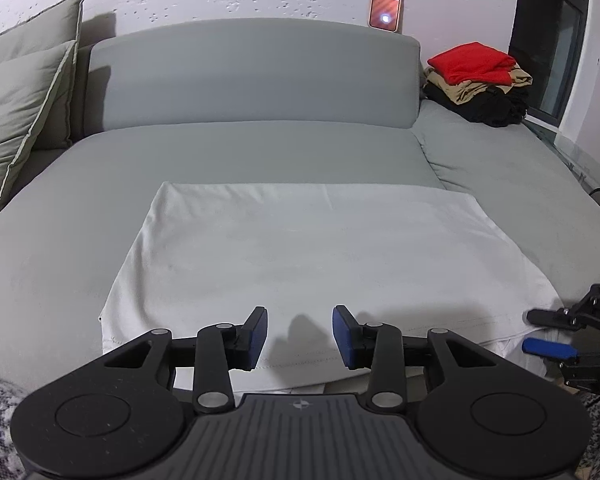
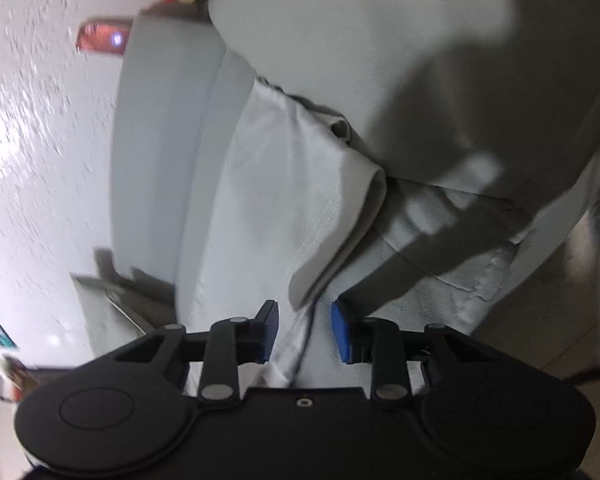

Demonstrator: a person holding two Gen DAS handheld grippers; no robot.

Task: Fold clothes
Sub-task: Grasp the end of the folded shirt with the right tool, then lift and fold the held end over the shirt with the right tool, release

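Two grippers work over a white shirt (image 1: pixel 316 256) spread flat on a grey sofa (image 1: pixel 256 76). Just ahead of the left gripper (image 1: pixel 299 338) lies the shirt's near hem; its jaws stand wide apart, with nothing between the blue pads (image 1: pixel 260 336). Off to that gripper's right, the right gripper (image 1: pixel 548 332) sits at the shirt's corner, turned on its side. Seen from its own camera, the right gripper (image 2: pixel 305 330) is also spread wide, with a fold of shirt edge (image 2: pixel 300 336) lying between the fingers but not pinched. Far ahead and right of the left gripper, a stack of folded clothes (image 1: pixel 478 84) sits with a red piece on top. A phone (image 1: pixel 385 5) leans on the wall above the sofa back.
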